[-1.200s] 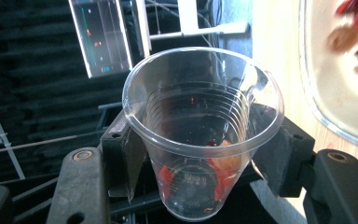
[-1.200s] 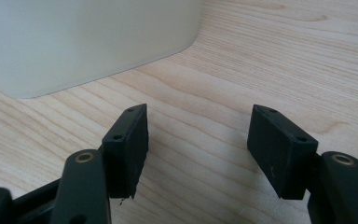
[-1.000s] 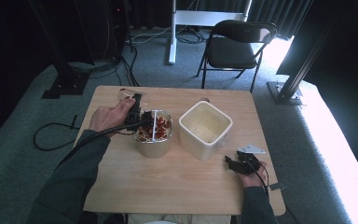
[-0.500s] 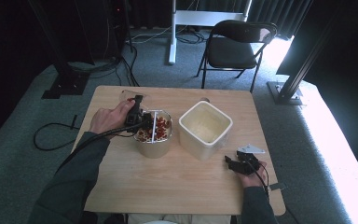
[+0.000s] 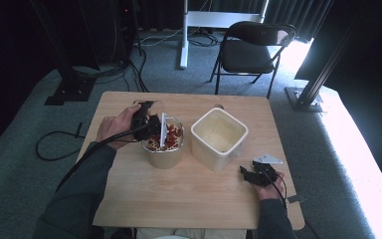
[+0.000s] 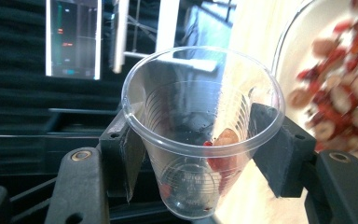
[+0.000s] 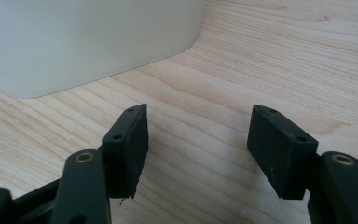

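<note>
Clear plastic cup [image 5: 163,130], high view: clamped in my left gripper [image 5: 151,127], tipped on its side over the round bowl [image 5: 163,157] of dried red fruit, presumably to empty it there. White square bin [image 5: 219,138] stands just right of the bowl. My right gripper [image 5: 244,174] rests on the wooden table [image 5: 189,199], right of the bowl beyond the bin, idle.

Left gripper view: the cup [image 6: 200,130] sits between my two pads, which press its walls below the rim. A few red pieces cling inside. The bowl's fruit [image 6: 345,98] lies just beyond the cup's mouth.

Right gripper view: jaws apart, nothing between them, bare table [image 7: 279,56] beneath. Bin wall [image 7: 88,42] just ahead.
</note>
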Motion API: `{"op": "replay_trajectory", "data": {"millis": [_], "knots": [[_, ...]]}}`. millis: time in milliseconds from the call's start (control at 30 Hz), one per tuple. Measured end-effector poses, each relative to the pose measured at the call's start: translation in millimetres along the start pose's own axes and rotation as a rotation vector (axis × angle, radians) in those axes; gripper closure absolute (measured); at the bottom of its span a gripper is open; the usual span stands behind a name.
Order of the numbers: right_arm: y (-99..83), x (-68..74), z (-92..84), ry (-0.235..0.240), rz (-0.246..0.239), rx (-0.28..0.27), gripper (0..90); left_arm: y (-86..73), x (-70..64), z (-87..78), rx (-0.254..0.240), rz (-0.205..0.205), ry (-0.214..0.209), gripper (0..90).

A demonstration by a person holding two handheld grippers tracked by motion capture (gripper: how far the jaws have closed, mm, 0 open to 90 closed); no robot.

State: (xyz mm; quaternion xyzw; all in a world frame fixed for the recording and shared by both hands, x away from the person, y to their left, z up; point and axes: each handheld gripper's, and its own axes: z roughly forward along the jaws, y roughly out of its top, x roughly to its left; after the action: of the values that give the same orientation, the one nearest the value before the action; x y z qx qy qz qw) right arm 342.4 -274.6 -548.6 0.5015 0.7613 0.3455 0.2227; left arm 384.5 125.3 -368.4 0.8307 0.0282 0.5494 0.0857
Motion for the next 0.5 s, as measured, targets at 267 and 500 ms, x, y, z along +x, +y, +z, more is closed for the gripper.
{"op": "replay_trajectory", "data": {"millis": [267, 500], "knots": [[0.0, 0.0, 0.0, 0.0, -0.001, 0.0, 37.7, -11.2, 26.5, -7.7, -0.119, -0.282, -0.159, 39.1], [-0.1, -0.1, 0.1, 0.0, -0.001, -0.001, 37.7, -24.3, 52.1, -9.4, -0.22, -0.522, -0.303, 39.1]]}}
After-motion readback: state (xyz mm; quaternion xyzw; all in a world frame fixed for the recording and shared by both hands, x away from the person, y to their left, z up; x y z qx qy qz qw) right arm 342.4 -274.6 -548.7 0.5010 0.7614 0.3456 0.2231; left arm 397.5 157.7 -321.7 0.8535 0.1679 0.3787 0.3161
